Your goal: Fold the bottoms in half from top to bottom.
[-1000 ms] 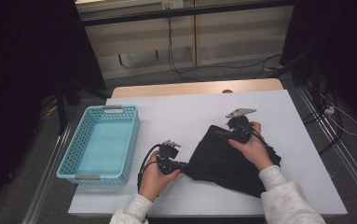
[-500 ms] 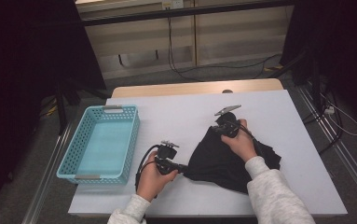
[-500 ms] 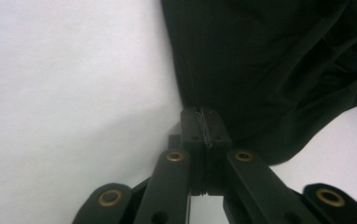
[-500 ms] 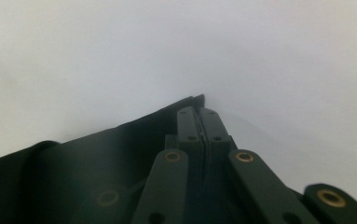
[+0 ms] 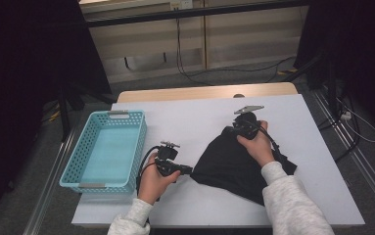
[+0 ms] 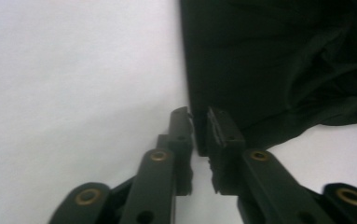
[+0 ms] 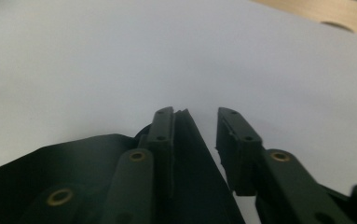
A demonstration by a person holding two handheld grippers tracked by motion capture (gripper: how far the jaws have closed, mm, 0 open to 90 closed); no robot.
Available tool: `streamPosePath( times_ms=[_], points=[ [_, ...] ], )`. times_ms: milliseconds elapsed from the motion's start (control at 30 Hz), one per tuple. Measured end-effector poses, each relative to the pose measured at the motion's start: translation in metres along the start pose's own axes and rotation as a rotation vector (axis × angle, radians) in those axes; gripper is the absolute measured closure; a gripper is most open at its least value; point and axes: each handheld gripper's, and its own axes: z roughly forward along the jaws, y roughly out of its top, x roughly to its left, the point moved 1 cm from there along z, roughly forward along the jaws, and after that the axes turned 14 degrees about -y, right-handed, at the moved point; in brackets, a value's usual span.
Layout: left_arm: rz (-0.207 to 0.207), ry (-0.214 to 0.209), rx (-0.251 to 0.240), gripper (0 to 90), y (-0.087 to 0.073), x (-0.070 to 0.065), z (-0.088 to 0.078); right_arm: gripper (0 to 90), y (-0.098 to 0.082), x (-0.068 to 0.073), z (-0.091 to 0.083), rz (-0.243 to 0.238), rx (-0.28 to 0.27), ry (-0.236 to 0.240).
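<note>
both claws point(image 5: 189, 170) point(image 5: 235, 128) just opening at the black cloth's point(image 5: 229, 164) edges

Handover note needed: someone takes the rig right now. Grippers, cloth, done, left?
Left hand-held gripper: at the black cloth's left corner, jaws just reopened to a narrow gap with the cloth edge in it, not clamped.
Right hand-held gripper: at the cloth's far corner, jaws just reopened, cloth against one pad, no grip.
Cloth: crumpled on the white table, right of the blue basket, which holds nothing.
Done: both corners reached.
Left: probably regrip both corners, then spread or fold the cloth; the basket may be its destination.
</note>
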Motion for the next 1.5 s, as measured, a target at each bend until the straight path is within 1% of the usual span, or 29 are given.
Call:
streamPosePath(
  times_ms=[33, 67, 133, 200, 233, 267, 333, 400, 467, 500, 533, 567, 633, 667, 700, 733, 800, 833, 967, 1000, 1100, 1133, 1167, 1233, 1300, 1400, 1433, 1467, 1500],
  points=[
    [0.0, 0.0, 0.0, 71.9, 0.0, 0.0, 0.0, 61.3, 0.0, 0.0, 0.0, 0.0, 0.0, 0.0],
    [0.002, 0.004, -0.011, 63.8, 0.0, 0.001, -0.001, 47.1, 0.001, -0.002, -0.006, 0.003, -0.003, -0.017],
    [0.009, 0.01, -0.017, 54.5, 0.0, 0.0, 0.002, 43.5, 0.001, -0.004, -0.013, -0.003, 0.009, 0.007],
    [0.009, 0.013, -0.015, 48.5, -0.001, 0.0, 0.003, 36.0, 0.0, -0.005, -0.024, -0.009, -0.007, 0.002],
    [0.015, 0.012, -0.012, 48.5, -0.001, 0.0, 0.004, 36.0, 0.0, -0.005, -0.024, -0.009, -0.007, 0.002],
    [0.019, 0.016, -0.008, 46.0, -0.002, -0.001, 0.006, 32.8, -0.004, -0.007, -0.036, -0.019, -0.022, -0.001],
    [0.03, 0.026, -0.009, 44.5, -0.003, -0.002, 0.009, 28.4, -0.01, -0.009, -0.047, -0.03, -0.03, -0.014],
    [0.041, 0.031, -0.005, 44.0, -0.003, -0.005, 0.012, 28.3, -0.018, -0.012, -0.058, -0.03, -0.039, -0.006],
    [0.043, 0.024, -0.002, 44.5, -0.003, -0.008, 0.014, 27.8, -0.021, -0.013, -0.061, -0.026, -0.044, -0.002],
    [0.052, 0.029, 0.005, 47.5, -0.004, -0.012, 0.017, 25.9, -0.032, -0.018, -0.073, -0.02, -0.055, -0.013],
    [0.052, 0.029, 0.005, 50.8, -0.004, -0.012, 0.017, 25.9, -0.032, -0.018, -0.073, -0.02, -0.055, -0.013],
    [0.044, 0.034, 0.009, 50.8, -0.004, -0.013, 0.018, 25.9, -0.036, -0.02, -0.077, -0.013, -0.06, -0.011],
    [0.029, 0.031, 0.023, 59.7, -0.005, -0.015, 0.019, 25.7, -0.045, -0.025, -0.084, -0.009, -0.067, -0.014],
    [0.031, 0.038, 0.027, 65.0, -0.005, -0.016, 0.019, 25.0, -0.048, -0.027, -0.087, -0.009, -0.066, -0.019],
    [0.018, 0.044, 0.023, 68.0, -0.005, -0.016, 0.019, 24.2, -0.051, -0.03, -0.089, -0.007, -0.061, -0.02],
    [0.007, 0.053, 0.036, 74.6, -0.005, -0.016, 0.019, 22.2, -0.056, -0.035, -0.092, -0.021, -0.055, -0.014],
    [0.002, 0.058, 0.041, 83.4, -0.005, -0.016, 0.02, 20.9, -0.06, -0.037, -0.094, -0.042, -0.057, -0.025],
    [-0.005, 0.056, 0.058, 86.4, -0.004, -0.015, 0.019, 20.9, -0.061, -0.038, -0.095, -0.045, -0.054, -0.024],
    [-0.018, 0.047, 0.084, 88.3, -0.002, -0.013, 0.017, 20.9, -0.066, -0.043, -0.095, -0.018, -0.04, -0.021],
    [-0.03, 0.044, 0.085, 88.6, -0.001, -0.01, 0.015, 21.1, -0.068, -0.047, -0.096, -0.008, -0.032, -0.033],
    [-0.031, 0.051, 0.082, 88.6, 0.001, -0.004, 0.01, 22.0, -0.071, -0.049, -0.097, -0.003, -0.032, -0.038],
    [-0.047, 0.048, 0.068, 88.7, 0.002, 0.001, 0.004, 23.2, -0.072, -0.051, -0.099, 0.001, -0.027, -0.04],
    [-0.047, 0.048, 0.068, 88.7, 0.002, 0.001, 0.004, 23.2, -0.072, -0.051, -0.099, 0.001, -0.027, -0.04],
    [-0.045, 0.066, 0.074, 88.6, 0.003, 0.008, -0.001, 25.0, -0.075, -0.052, -0.101, 0.008, -0.027, -0.047],
    [-0.062, 0.083, 0.057, 88.7, 0.005, 0.016, -0.008, 25.9, -0.078, -0.054, -0.104, 0.02, -0.024, -0.049],
    [-0.06, 0.087, 0.056, 88.6, 0.006, 0.02, -0.012, 27.1, -0.082, -0.056, -0.107, 0.039, -0.023, -0.06],
    [-0.067, 0.092, 0.045, 88.6, 0.007, 0.023, -0.013, 30.3, -0.086, -0.058, -0.111, 0.063, -0.023, -0.059],
    [-0.067, 0.092, 0.045, 88.5, 0.007, 0.023, -0.013, 30.3, -0.086, -0.058, -0.111, 0.063, -0.023, -0.059],
    [-0.066, 0.095, 0.038, 88.5, 0.007, 0.024, -0.014, 36.5, -0.09, -0.058, -0.114, 0.067, -0.021, -0.046]
  ],
)
